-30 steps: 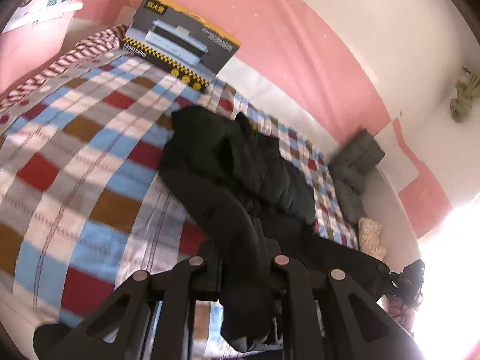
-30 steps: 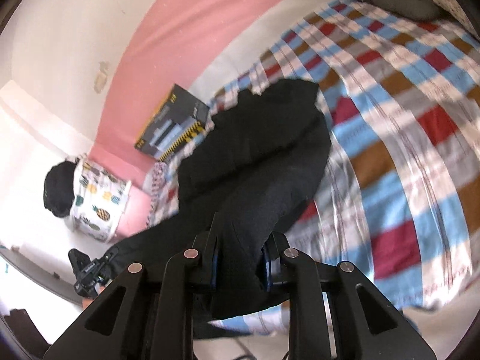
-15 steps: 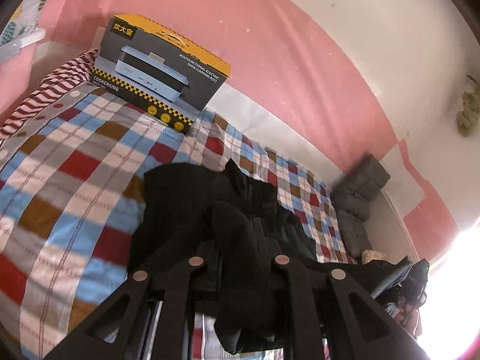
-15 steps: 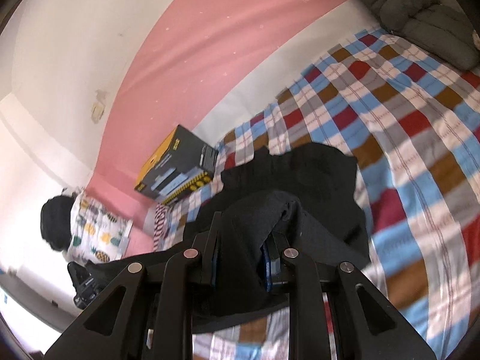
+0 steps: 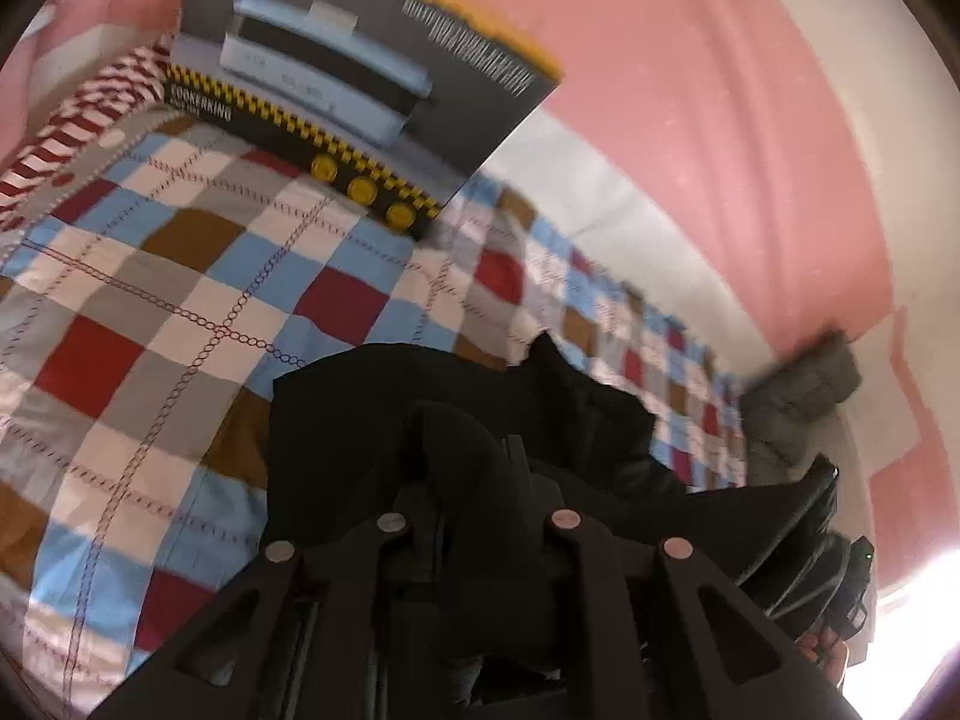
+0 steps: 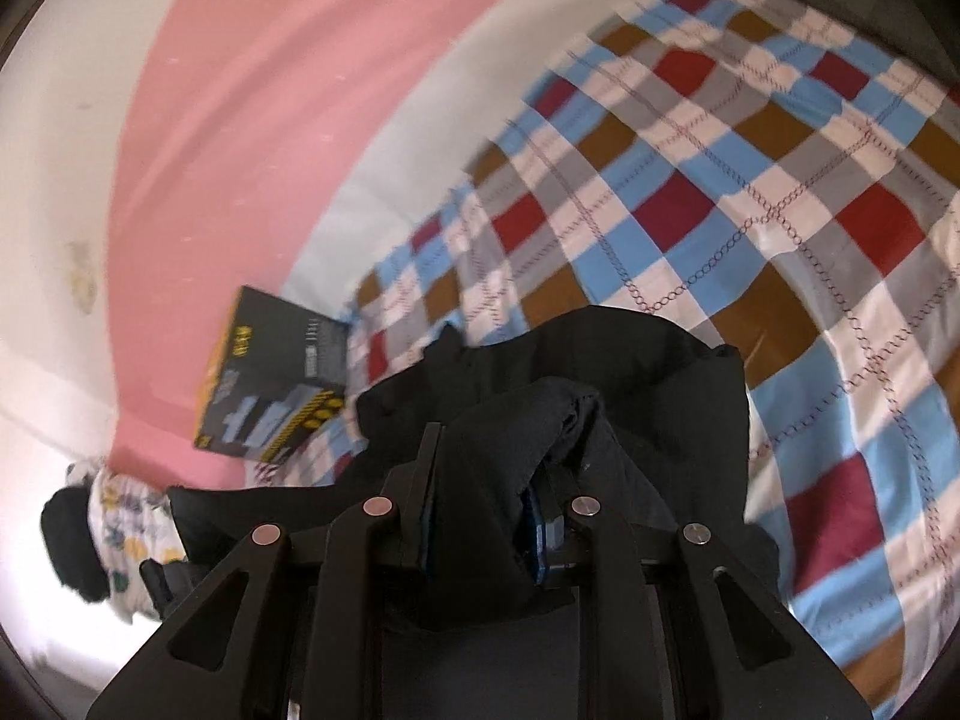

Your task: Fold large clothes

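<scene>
Nearer now, boxed cooker (image 5: 354,84); both jaws clamp black garment (image 6: 630,372) (right loosening).

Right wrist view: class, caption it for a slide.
Right gripper pinching a black garment over a checked bedspread, boxed appliance by the pink wall.

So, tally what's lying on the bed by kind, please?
Black garment: 1
Boxes: 1
Grey cushions: 2, stacked
Striped cloth: 1
Total: 5
</scene>
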A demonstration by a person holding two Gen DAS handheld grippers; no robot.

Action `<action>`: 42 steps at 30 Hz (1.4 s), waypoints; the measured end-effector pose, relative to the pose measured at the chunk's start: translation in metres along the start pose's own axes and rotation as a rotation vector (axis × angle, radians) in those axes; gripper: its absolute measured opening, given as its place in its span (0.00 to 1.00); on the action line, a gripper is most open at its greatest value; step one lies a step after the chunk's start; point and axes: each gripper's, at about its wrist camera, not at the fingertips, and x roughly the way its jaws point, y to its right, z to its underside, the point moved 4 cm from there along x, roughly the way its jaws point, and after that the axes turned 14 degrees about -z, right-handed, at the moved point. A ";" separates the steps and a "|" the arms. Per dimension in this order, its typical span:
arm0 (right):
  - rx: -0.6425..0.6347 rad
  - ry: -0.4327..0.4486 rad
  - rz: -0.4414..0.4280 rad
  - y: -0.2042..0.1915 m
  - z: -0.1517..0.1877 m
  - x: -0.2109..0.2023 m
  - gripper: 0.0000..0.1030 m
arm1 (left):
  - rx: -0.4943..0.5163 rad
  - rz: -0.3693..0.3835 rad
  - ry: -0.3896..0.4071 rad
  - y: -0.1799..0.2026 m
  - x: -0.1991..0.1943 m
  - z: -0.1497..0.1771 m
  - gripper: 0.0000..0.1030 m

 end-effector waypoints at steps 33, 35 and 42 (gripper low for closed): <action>-0.284 -0.058 0.260 0.036 -0.017 0.065 0.16 | 0.147 -0.143 -0.058 -0.015 0.099 -0.015 0.22; -0.339 0.000 0.263 0.029 -0.024 0.058 0.15 | 0.156 -0.142 0.043 -0.011 0.089 -0.022 0.19; -0.312 -0.032 0.370 0.071 -0.023 0.096 0.17 | 0.186 -0.230 0.093 -0.011 0.133 -0.020 0.23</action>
